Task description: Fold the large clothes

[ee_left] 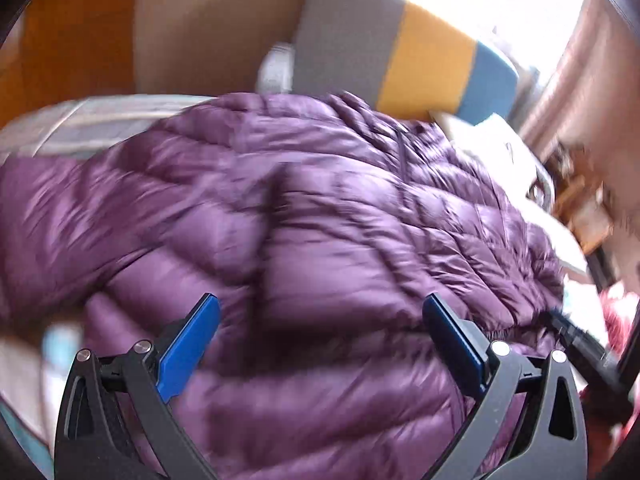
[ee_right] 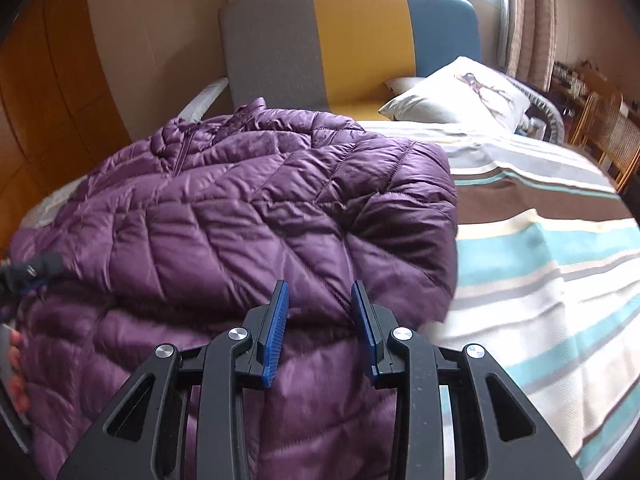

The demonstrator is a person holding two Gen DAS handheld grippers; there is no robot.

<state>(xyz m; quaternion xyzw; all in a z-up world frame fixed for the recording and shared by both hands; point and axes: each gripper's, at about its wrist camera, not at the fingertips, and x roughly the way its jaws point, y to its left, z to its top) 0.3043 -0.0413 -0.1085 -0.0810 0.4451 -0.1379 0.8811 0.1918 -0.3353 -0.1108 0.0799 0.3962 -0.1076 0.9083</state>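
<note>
A purple quilted puffer jacket (ee_right: 248, 216) lies folded over itself on the striped bed. In the right wrist view my right gripper (ee_right: 320, 304) stands at the jacket's near edge, its blue pads (ee_right: 276, 332) pressing a thick fold of the purple fabric between them. In the blurred left wrist view my left gripper (ee_left: 320, 320) hovers over the jacket (ee_left: 304, 208) with its blue pads (ee_left: 188, 348) spread wide and nothing pinched. A dark part of the other tool (ee_left: 580, 344) shows at the right edge there.
Striped bedding (ee_right: 536, 264) spreads to the right of the jacket. A white pillow (ee_right: 460, 92) leans at the grey, yellow and blue headboard (ee_right: 360, 40). A wicker chair (ee_right: 604, 128) stands far right. A person's fingers (ee_right: 16, 364) show at the left edge.
</note>
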